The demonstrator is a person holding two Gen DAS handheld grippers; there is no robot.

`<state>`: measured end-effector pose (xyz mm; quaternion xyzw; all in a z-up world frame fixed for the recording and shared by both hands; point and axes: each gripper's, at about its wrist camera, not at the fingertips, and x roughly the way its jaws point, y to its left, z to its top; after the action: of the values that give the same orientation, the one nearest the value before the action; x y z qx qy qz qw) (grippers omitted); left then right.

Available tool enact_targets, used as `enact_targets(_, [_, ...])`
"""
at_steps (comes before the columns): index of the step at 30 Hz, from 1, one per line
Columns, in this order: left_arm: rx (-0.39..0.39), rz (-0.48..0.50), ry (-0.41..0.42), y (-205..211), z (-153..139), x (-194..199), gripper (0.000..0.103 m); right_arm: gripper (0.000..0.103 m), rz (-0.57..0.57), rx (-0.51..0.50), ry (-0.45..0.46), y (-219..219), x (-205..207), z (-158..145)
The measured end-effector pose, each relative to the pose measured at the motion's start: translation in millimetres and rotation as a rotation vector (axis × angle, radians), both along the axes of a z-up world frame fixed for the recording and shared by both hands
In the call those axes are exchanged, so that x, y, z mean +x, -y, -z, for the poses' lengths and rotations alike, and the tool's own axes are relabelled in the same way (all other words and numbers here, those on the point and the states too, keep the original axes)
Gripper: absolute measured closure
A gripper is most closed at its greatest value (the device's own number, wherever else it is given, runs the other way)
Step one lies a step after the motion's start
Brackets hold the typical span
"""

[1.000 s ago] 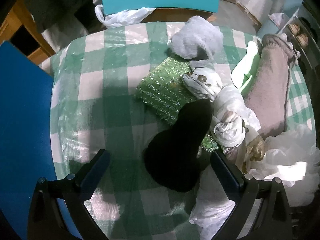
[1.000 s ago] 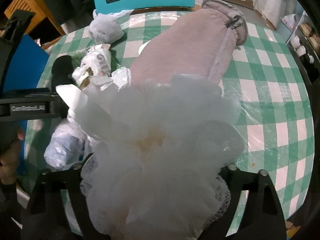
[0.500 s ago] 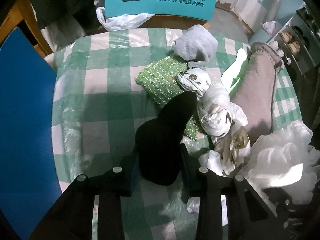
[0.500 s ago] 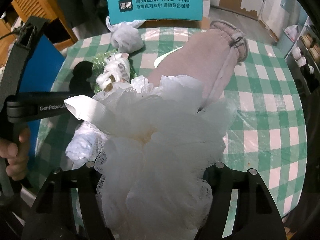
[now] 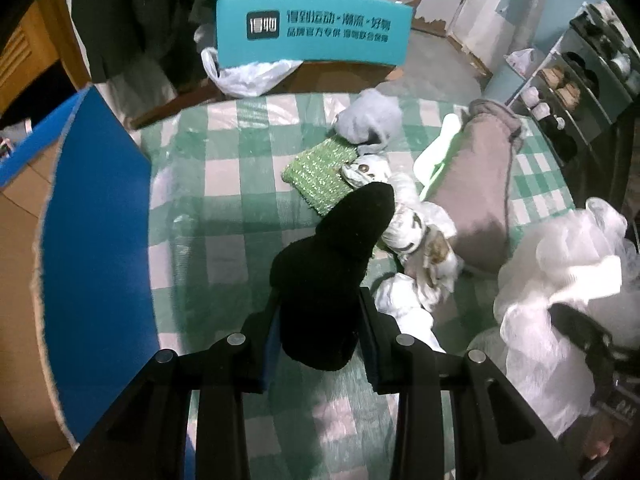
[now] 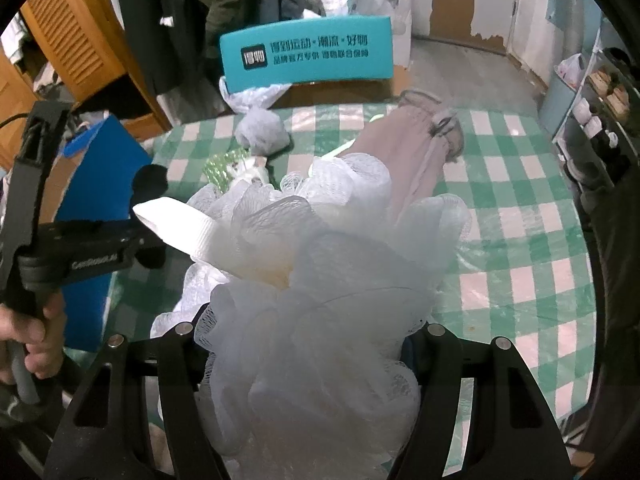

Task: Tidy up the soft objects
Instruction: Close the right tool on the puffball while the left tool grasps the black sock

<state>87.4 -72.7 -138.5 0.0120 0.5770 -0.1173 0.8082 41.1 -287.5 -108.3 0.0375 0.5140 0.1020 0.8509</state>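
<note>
My left gripper (image 5: 320,336) is shut on a black sock (image 5: 332,264) and holds it above the green-checked table (image 5: 224,216). My right gripper (image 6: 308,344) is shut on a white mesh bath pouf (image 6: 320,272), lifted off the table; the pouf also shows in the left wrist view (image 5: 560,280). On the table lie a green sparkly sponge cloth (image 5: 320,168), a grey-blue pouf (image 5: 368,120), crumpled white patterned cloth (image 5: 412,232) and a long pinkish-grey plush sleeve (image 5: 480,184).
A blue box wall (image 5: 96,240) stands at the table's left edge. A teal chair back (image 5: 316,34) with a white plastic bag (image 5: 248,76) is behind the table. A shelf with shoes (image 5: 580,80) is at the far right.
My left gripper closed on the black sock and lifted it. My right gripper rose and pulled back with the white pouf in it.
</note>
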Motion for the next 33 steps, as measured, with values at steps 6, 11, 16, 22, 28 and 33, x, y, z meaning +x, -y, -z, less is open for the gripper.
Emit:
enact_targets(6, [-0.010, 0.005, 0.020, -8, -16, -13, 0.068, 0.038, 0.007, 0.001, 0.048, 0, -4, -17])
enact_targets(11, [-0.004, 0.018, 0.051, -12, -30, -23, 0.068, 0.038, 0.010, 0.007, 0.086, 2, -6, -34])
enact_targets(16, [-0.007, 0.028, 0.077, -17, -43, -34, 0.068, 0.038, 0.006, 0.009, 0.125, -2, -9, -50])
enact_targets(22, [0.011, 0.043, 0.126, -20, -58, -45, 0.068, 0.038, -0.009, 0.012, 0.167, -6, -12, -67])
enact_targets(28, [0.024, 0.040, 0.160, -25, -70, -51, 0.068, 0.039, -0.018, 0.020, 0.195, -13, -11, -78])
enact_targets(33, [0.030, 0.024, 0.178, -33, -80, -55, 0.068, 0.039, -0.040, 0.026, 0.211, -24, -10, -84])
